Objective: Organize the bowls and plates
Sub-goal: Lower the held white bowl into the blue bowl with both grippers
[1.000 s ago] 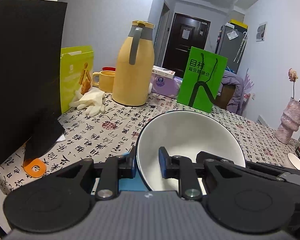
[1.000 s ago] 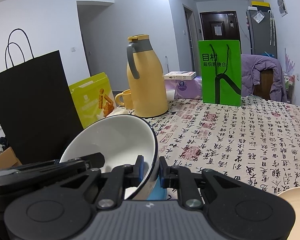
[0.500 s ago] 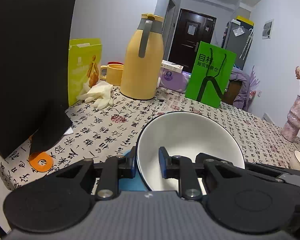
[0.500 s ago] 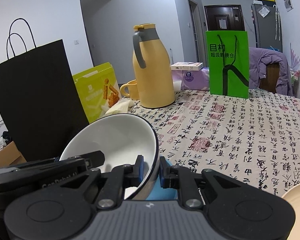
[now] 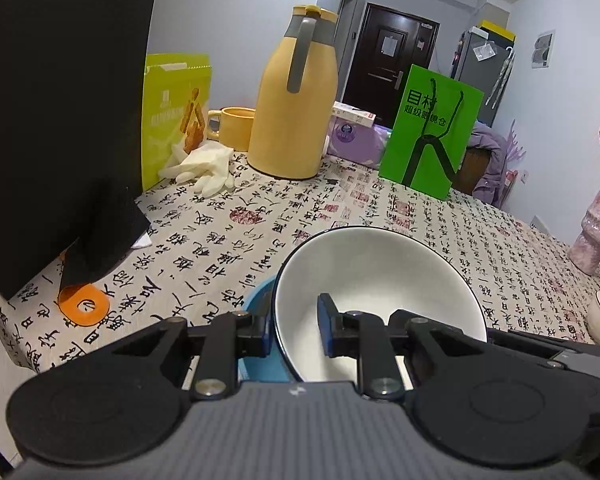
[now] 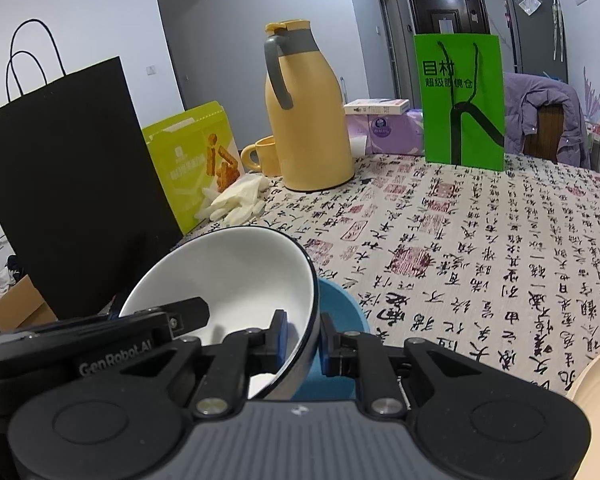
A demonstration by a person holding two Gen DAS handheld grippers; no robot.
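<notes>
The left gripper [image 5: 293, 326] pinches the left edge of the white bowl [image 5: 380, 276], with one finger inside the bowl and one outside, low in the middle of the left wrist view. The right gripper [image 6: 302, 338] pinches the bowl's right edge the same way, so the bowl [image 6: 236, 280] sits tilted at the lower left of the right wrist view. A blue bowl [image 6: 340, 308] peeks out just under the white one, over the table [image 6: 480, 240] with black writing.
</notes>
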